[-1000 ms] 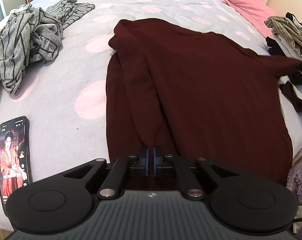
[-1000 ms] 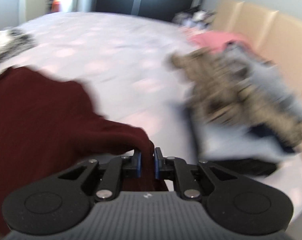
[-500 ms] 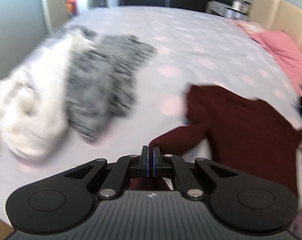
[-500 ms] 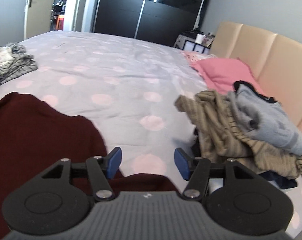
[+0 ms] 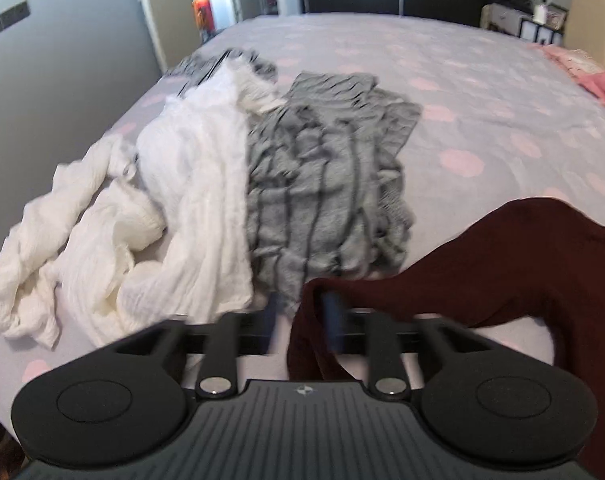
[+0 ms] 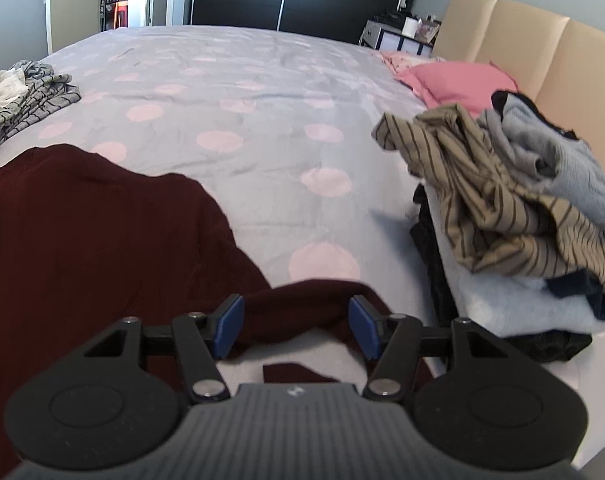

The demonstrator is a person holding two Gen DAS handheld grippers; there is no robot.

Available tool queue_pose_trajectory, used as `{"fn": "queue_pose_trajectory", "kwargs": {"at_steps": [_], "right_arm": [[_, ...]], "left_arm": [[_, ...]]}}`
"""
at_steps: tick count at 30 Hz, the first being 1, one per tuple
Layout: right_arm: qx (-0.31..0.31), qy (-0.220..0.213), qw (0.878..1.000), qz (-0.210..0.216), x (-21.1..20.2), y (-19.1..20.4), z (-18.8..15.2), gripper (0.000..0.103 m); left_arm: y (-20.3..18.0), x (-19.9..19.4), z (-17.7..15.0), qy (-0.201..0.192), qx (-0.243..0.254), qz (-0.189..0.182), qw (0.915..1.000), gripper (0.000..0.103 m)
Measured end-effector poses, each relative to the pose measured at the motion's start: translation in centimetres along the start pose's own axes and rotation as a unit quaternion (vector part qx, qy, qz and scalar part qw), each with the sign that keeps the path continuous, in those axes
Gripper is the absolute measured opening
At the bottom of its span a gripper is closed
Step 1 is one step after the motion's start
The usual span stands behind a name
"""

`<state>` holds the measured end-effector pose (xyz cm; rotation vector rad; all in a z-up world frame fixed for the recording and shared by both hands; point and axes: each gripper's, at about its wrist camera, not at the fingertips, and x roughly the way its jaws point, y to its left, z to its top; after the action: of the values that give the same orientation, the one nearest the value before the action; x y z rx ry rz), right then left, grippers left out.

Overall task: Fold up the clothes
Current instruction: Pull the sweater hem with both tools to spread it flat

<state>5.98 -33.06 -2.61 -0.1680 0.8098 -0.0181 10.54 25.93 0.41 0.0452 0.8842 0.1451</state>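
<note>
Nearby, white garment (image 5: 150,216), striped pile (image 6: 498,196)

I see the dark maroon garment (image 6: 90,232) lying spread on the bed, mostly flat with soft creases. One narrow end of it (image 5: 502,260) stretches across toward the pile of grey striped and white clothes, its tip drooping in a loose fold. At the other side, a thin strip (image 6: 314,296) trails out over the dotted cover.
</note>
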Motion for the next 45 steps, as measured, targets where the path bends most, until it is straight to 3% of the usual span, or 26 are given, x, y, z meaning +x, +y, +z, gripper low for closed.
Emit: {"fn": "queue_pose_trajectory", "kwargs": {"at_steps": [2,5,8,12,17,19,28,29,30,31,32,35,42,45], "right_arm": [[0.007,0.011,1.000,0.010,-0.3,0.1,-0.5,0.062],[0.023,0.032,0.999,0.035,-0.9,0.7,-1.5,0.062],[0.045,0.055,0.996,0.059,-1.6,1.4,-3.2,0.062],[0.082,0.085,0.988,0.099,-3.0,2.1,-6.1,0.061],[0.121,0.128,0.973,0.147,-4.3,3.1,-9.8,0.059],[0.124,0.145,0.969,0.157,-4.4,3.7,-11.1,0.052],[0.134,0.201,0.947,0.213,-3.3,5.4,-14.2,0.048],[0.130,0.208,0.946,0.214,-2.8,5.8,-14.4,0.045],[0.124,0.216,0.944,0.215,-2.3,6.1,-14.6,0.034],[0.119,0.224,0.943,0.216,-1.8,6.5,-14.9,0.015],[0.114,0.229,0.941,0.221,-1.5,6.8,-15.0,0.006],[0.103,0.218,0.943,0.231,-2.2,7.1,-14.7,0.004],[0.147,0.182,0.939,0.253,-6.1,4.2,-11.0,0.004],[0.128,0.171,0.943,0.254,-8.4,2.9,-9.2,0.004]], "left_arm": [[-1.1,-1.2,-0.2,-0.014,0.011,-0.018,0.9997,0.047],[-3.6,-2.8,-1.2,-0.004,0.033,-0.090,0.9954,0.047],[-6.7,-3.5,-3.5,0.032,0.068,-0.164,0.9836,0.047],[-10.3,-2.8,-7.3,0.097,0.114,-0.221,0.9636,0.047],[-12.3,-1.7,-11.1,0.153,0.148,-0.242,0.9468,0.046],[-12.8,-1.3,-12.1,0.169,0.157,-0.247,0.9414,0.046],[-14.4,-0.7,-13.6,0.181,0.162,-0.261,0.9343,0.043],[-14.6,-0.7,-13.7,0.181,0.165,-0.262,0.9335,0.041],[-14.6,-0.6,-13.7,0.182,0.167,-0.259,0.9336,0.039],[-14.6,-0.5,-13.7,0.183,0.169,-0.257,0.9337,0.033],[-14.6,-0.4,-13.7,0.184,0.171,-0.255,0.9338,0.026],[-14.1,-0.6,-13.4,0.184,0.158,-0.263,0.9337,0.006],[-12.4,-3.9,-11.7,0.184,0.114,-0.297,0.9299,0.004],[-11.3,-6.0,-11.5,0.185,0.097,-0.309,0.9277,0.004]]}}
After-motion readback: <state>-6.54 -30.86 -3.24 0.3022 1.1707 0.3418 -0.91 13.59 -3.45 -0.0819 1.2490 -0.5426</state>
